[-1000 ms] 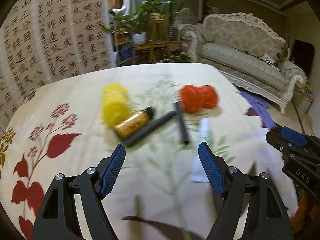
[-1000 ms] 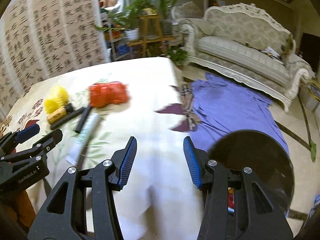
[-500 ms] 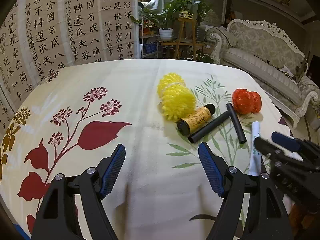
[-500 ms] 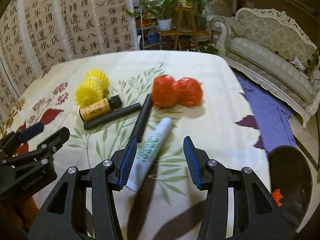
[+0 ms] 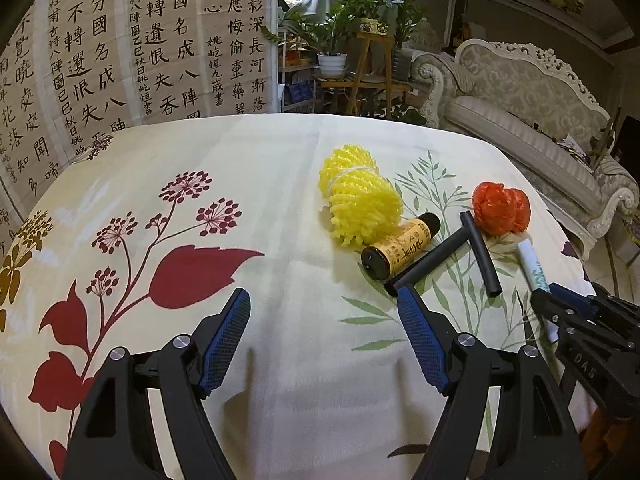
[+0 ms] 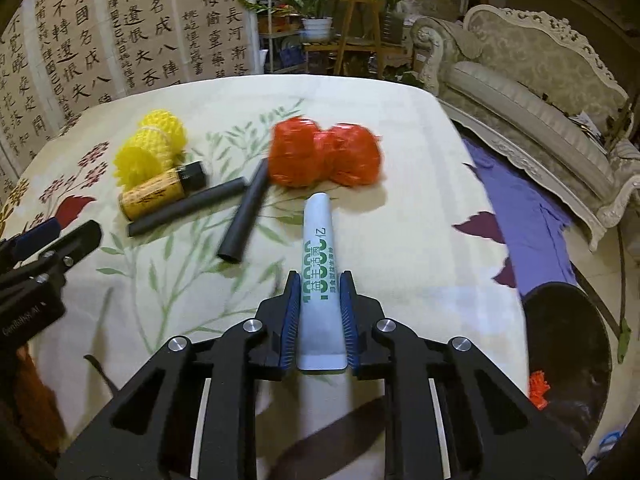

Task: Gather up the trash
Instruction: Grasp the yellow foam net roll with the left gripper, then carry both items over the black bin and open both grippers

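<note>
Surface: table under a cream cloth (image 5: 280,184) printed with red leaves and green sprigs. Behind it a screen of calligraphy (image 5: 132,40), potted plants (image 5: 340,20) on wooden stands, and a carved pale sofa (image 5: 532,120) off to the right. Purple fabric (image 6: 528,216) lies on the floor to the right of my right claw; a dark bin (image 6: 568,356) sits beside that claw low on its right, with one orange scrap visible inside

Count on the cloth, all ahead of the claws:
- yellow foam nets (image 5: 360,196): 1 bundle, tied in the middle
- orange bag wads (image 6: 324,152): 2 lumps touching, may be one piece, I cannot tell
- black tubes (image 6: 188,206): 2, lying in a V, far ends nearly meeting
- gold bottle (image 5: 400,248): 1, on its side with a black cap, touching the nets and one tube
- white tube (image 6: 320,264): 1, green print

My right claw (image 6: 319,280) has just been closing and its blue pads are now clamped on the crimped lower half of the white tube, the cap end pointing away toward the orange wads

My left claw (image 5: 324,300) stands apart over bare cloth with nothing between its fingers; the trash cluster is ahead and to its right, the nearest black tube just past its right fingertip
</note>
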